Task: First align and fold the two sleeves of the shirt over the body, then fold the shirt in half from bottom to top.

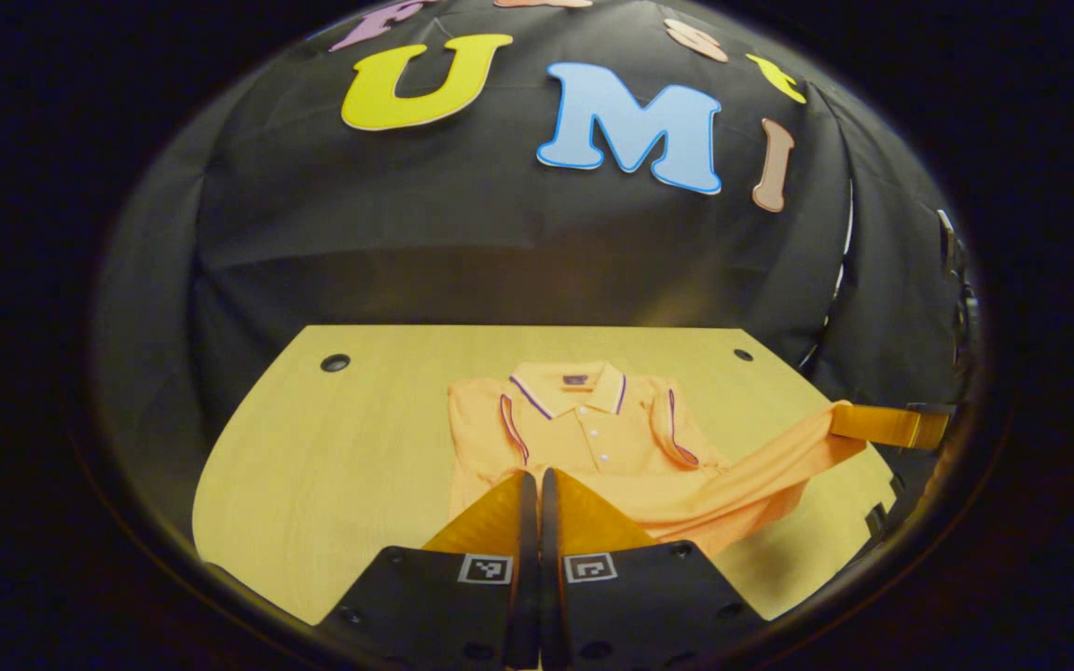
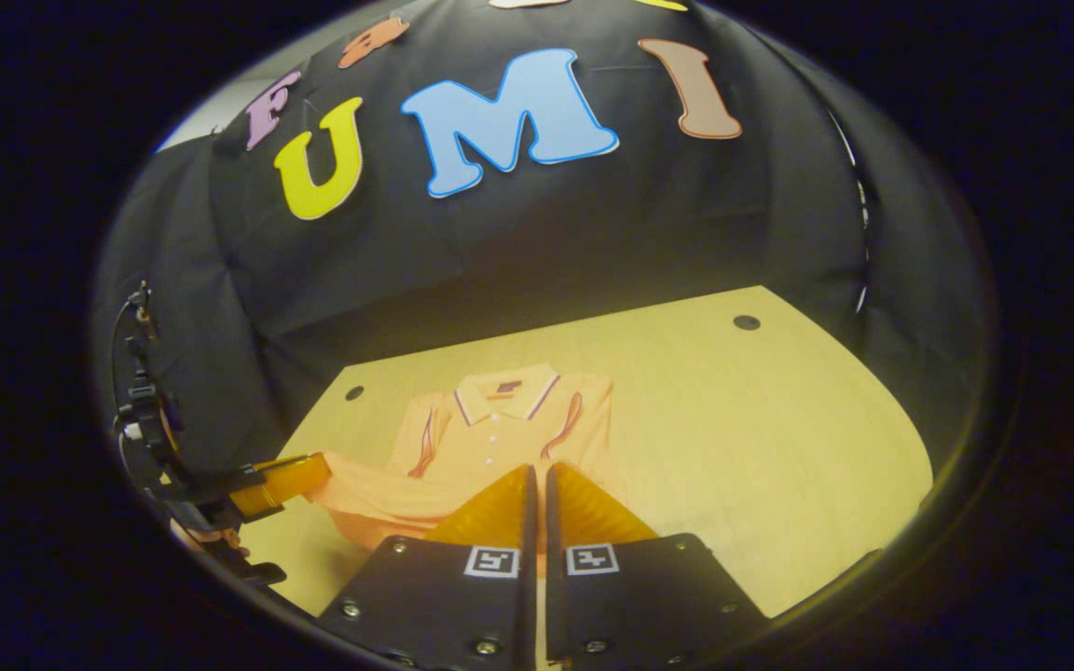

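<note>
1. The orange short-sleeved polo shirt [image 1: 593, 438] is lying collar-up on the pale wooden table [image 1: 341, 447], at centre frame in both views; its two sleeves are lying folded in over the chest.
2. The bottom-to-top fold is looking under way: the hem is being lifted toward the lower right of the left gripper view.
3. The left gripper [image 1: 533, 485] and the right gripper [image 2: 537, 477] are each pinching hem cloth, fingers pressed together.

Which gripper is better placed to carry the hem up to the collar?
Left, narrowly. The left gripper and right gripper are each shut on the shirt at its hem, so they should move together. The left one's fingers point almost straight at the collar; the right sits wider out.
</note>
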